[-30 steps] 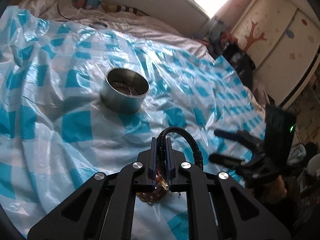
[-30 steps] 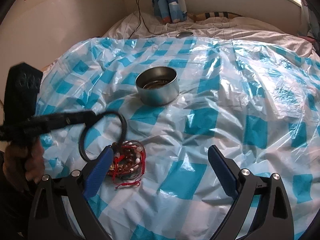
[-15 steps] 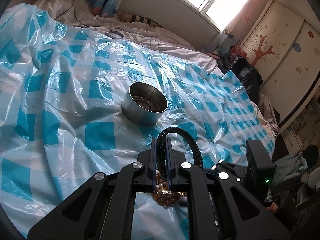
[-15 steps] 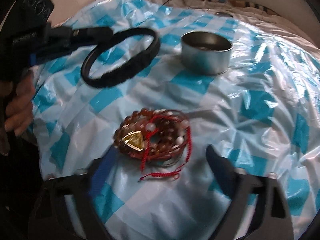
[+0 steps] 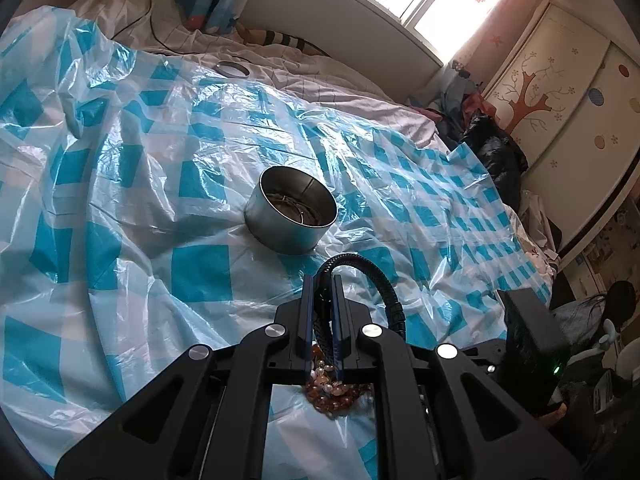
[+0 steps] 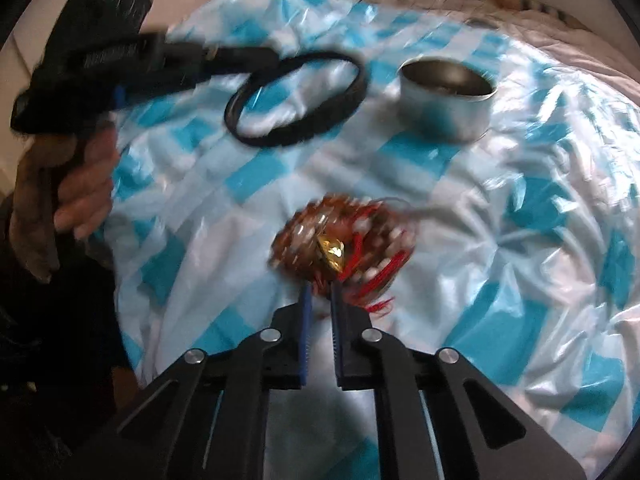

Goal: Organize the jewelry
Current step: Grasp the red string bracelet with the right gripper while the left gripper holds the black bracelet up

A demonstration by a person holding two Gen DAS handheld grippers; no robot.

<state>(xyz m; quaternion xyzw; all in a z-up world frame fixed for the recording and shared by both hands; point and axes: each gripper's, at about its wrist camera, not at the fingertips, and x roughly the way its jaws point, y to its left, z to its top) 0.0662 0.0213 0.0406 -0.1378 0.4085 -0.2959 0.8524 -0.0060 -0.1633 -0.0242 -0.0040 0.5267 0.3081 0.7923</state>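
Right wrist view: the beaded bracelet pile (image 6: 340, 248), amber beads tangled with red cord, lies on the checked plastic sheet (image 6: 520, 280), short of the metal tin (image 6: 448, 98). The right gripper (image 6: 320, 300) has just been closing, jaws narrow at the pile's near edge. The left gripper (image 5: 322, 312) is clamped on a black bangle (image 5: 372, 280). Tangled cords could drag neighbouring strands or slip free.

Both claws are matte black frames with triangular cut-outs and round silver screw heads. The left claw (image 5: 321, 300) has slim fingers lined with blue pads; the right claw (image 6: 320, 300) matches it. A green light glows on a black box (image 5: 534, 344) behind.
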